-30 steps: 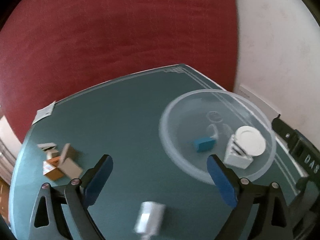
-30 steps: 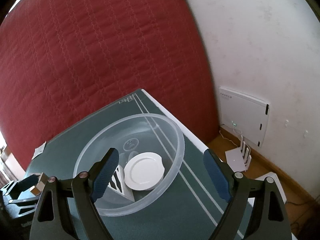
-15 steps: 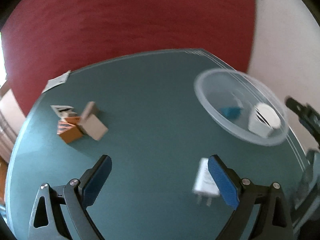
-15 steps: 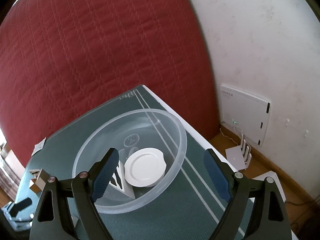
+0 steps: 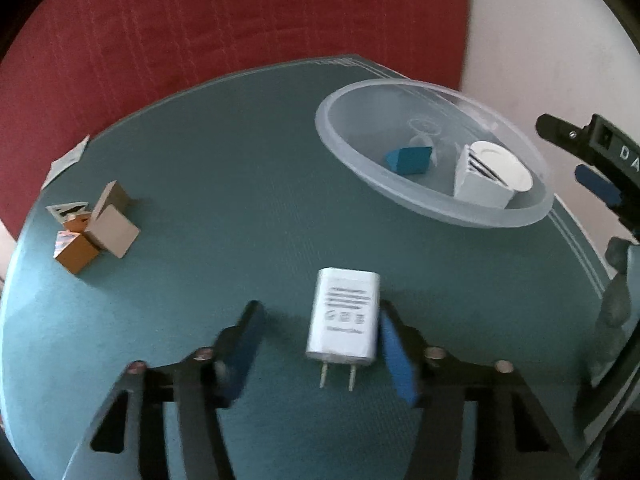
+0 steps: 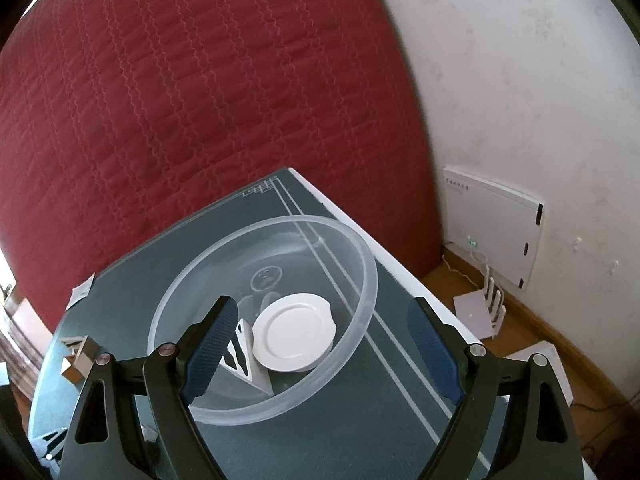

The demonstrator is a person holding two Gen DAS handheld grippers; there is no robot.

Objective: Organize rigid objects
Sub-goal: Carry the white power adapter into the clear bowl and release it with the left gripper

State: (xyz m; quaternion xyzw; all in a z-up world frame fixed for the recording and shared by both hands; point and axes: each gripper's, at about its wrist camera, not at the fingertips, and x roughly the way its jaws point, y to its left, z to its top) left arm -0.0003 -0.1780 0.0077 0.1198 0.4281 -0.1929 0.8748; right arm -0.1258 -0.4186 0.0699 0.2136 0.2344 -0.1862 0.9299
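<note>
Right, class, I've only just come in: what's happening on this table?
A person is tidying small items into a clear plastic bowl on a green table. The left gripper is open, its fingers either side of a white plug-in charger lying flat. The right gripper hovers open over the bowl, which holds a white round lid and a blue block. Small cardboard boxes wait.
</note>
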